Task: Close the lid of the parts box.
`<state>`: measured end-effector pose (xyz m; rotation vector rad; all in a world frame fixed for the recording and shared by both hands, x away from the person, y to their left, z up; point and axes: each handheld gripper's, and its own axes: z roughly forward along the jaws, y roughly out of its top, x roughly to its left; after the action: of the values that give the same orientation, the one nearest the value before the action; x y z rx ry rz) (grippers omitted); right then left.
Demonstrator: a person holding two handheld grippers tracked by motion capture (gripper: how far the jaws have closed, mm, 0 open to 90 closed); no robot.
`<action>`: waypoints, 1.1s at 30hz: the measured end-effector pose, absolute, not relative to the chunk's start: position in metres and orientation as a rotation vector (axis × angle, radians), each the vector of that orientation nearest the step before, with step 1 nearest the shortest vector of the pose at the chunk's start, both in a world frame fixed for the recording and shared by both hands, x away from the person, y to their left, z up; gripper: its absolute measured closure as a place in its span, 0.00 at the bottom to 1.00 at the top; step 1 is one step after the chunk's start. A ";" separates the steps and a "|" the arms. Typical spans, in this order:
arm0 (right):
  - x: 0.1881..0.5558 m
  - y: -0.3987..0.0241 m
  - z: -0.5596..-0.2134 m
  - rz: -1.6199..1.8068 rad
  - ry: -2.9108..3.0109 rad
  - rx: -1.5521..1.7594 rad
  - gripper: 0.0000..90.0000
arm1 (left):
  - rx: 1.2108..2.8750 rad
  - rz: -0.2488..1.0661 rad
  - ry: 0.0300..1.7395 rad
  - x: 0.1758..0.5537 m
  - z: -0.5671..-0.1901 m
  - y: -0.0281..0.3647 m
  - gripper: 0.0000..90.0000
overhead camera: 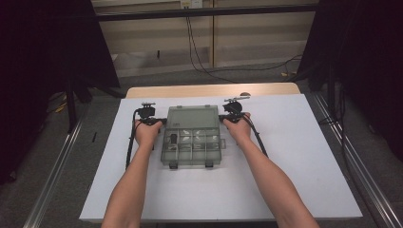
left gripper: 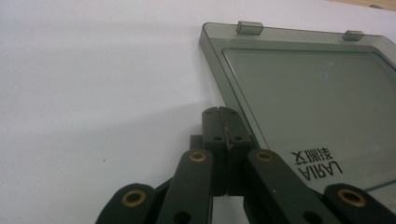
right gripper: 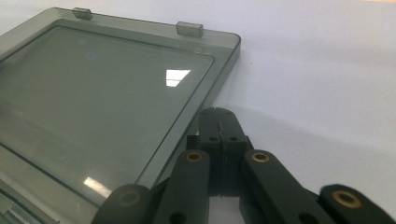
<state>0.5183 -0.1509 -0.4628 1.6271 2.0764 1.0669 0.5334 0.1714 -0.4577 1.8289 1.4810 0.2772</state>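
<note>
**Closed jaws flank the open parts box**

Fingers (left gripper: 223, 122) of our left gripper (overhead camera: 151, 120) are pressed together with nothing between them, resting on the white surface (overhead camera: 294, 156) just beside the left edge of the smoky lid (overhead camera: 194, 116). Our right gripper (overhead camera: 232, 117) mirrors this: its fingers (right gripper: 219, 122) are also closed and empty, just beside the lid's right edge. The compartment box (overhead camera: 192, 148) sits mid-surface, nearer the far edge, its lid laid flat open away from us, latches (left gripper: 251, 27) at the lid's far rim. We judge that we are poised to handle the lid. Next, each gripper must open or slide under a lid edge.
</note>
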 end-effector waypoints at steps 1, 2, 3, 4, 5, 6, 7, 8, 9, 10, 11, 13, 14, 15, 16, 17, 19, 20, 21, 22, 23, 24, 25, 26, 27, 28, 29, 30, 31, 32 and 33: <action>0.518 -0.151 -0.463 1.064 2.073 1.626 1.00 | 1.828 0.276 1.480 0.534 -0.458 0.171 1.00; 0.518 -0.150 -0.463 1.062 2.073 1.624 1.00 | 1.829 0.274 1.483 0.534 -0.458 0.172 1.00; 0.518 -0.150 -0.463 1.063 2.073 1.626 1.00 | 1.819 0.278 1.485 0.535 -0.458 0.171 1.00; 0.518 -0.151 -0.463 1.067 2.072 1.631 1.00 | 1.817 0.280 1.488 0.536 -0.458 0.171 1.00; 0.518 -0.151 -0.463 1.068 2.072 1.634 1.00 | 1.831 0.284 1.486 0.536 -0.457 0.170 1.00; 0.519 -0.151 -0.463 1.065 2.073 1.634 1.00 | 1.830 0.286 1.493 0.536 -0.457 0.170 1.00; 0.519 -0.150 -0.463 1.065 2.072 1.634 1.00 | 1.824 0.282 1.497 0.537 -0.457 0.170 1.00; 0.519 -0.151 -0.463 1.068 2.070 1.637 1.00 | 1.822 0.277 1.498 0.537 -0.458 0.171 1.00; 0.519 -0.151 -0.463 1.072 2.065 1.642 1.00 | 1.815 0.275 1.501 0.537 -0.458 0.170 1.00; 0.519 -0.151 -0.463 1.072 2.064 1.644 1.00 | 1.812 0.273 1.504 0.537 -0.458 0.170 1.00; 0.520 -0.150 -0.463 1.073 2.058 1.645 1.00 | 1.803 0.268 1.516 0.537 -0.458 0.171 1.00; 0.520 -0.150 -0.464 1.073 2.053 1.648 1.00 | 1.791 0.262 1.529 0.537 -0.458 0.170 1.00; 0.520 -0.150 -0.463 1.071 2.052 1.649 1.00 | 1.791 0.263 1.530 0.537 -0.458 0.170 1.00; 0.521 -0.150 -0.463 1.072 2.051 1.652 1.00 | 1.789 0.262 1.528 0.537 -0.458 0.170 1.00; 0.521 -0.150 -0.463 1.073 2.048 1.656 1.00 | 1.791 0.262 1.526 0.537 -0.458 0.170 1.00; 0.521 -0.149 -0.463 1.072 2.048 1.651 1.00 | 1.793 0.258 1.528 0.537 -0.458 0.171 1.00; 0.521 -0.149 -0.464 1.073 2.044 1.652 1.00 | 1.794 0.256 1.529 0.537 -0.458 0.171 1.00; 0.521 -0.149 -0.464 1.076 2.039 1.654 1.00 | 1.795 0.256 1.529 0.537 -0.458 0.171 1.00; 0.521 -0.149 -0.464 1.077 2.038 1.653 1.00 | 1.791 0.252 1.525 0.538 -0.458 0.172 1.00; 0.521 -0.149 -0.464 1.075 2.039 1.656 1.00 | 1.791 0.251 1.528 0.538 -0.458 0.172 1.00; 0.522 -0.149 -0.464 1.076 2.042 1.653 1.00 | 1.791 0.252 1.525 0.538 -0.458 0.172 1.00; 0.522 -0.149 -0.464 1.073 2.041 1.662 1.00 | 1.791 0.252 1.527 0.538 -0.458 0.172 1.00; 0.522 -0.149 -0.463 1.073 2.041 1.666 1.00 | 1.795 0.256 1.532 0.538 -0.458 0.171 1.00; 0.522 -0.149 -0.464 1.073 2.040 1.663 1.00 | 1.793 0.259 1.534 0.538 -0.458 0.171 1.00; 0.523 -0.149 -0.464 1.074 2.041 1.665 1.00 | 1.796 0.257 1.533 0.538 -0.458 0.171 1.00; 0.522 -0.149 -0.464 1.075 2.041 1.662 1.00 | 1.795 0.258 1.533 0.538 -0.458 0.171 1.00; 0.522 -0.149 -0.464 1.076 2.041 1.662 1.00 | 1.796 0.258 1.536 0.537 -0.457 0.171 1.00; 0.522 -0.149 -0.464 1.077 2.039 1.663 1.00 | 1.791 0.259 1.537 0.537 -0.457 0.170 1.00; 0.522 -0.149 -0.464 1.076 2.041 1.660 1.00 | 1.790 0.266 1.534 0.537 -0.458 0.170 1.00; 0.522 -0.149 -0.464 1.079 2.044 1.658 1.00 | 1.788 0.268 1.536 0.537 -0.458 0.169 1.00; 0.523 -0.150 -0.464 1.081 2.044 1.652 1.00 | 1.787 0.267 1.538 0.537 -0.458 0.169 1.00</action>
<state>0.5228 -0.1500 -0.4642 1.6516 2.0443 1.0810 0.5371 0.1695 -0.4576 1.7867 1.5383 0.2670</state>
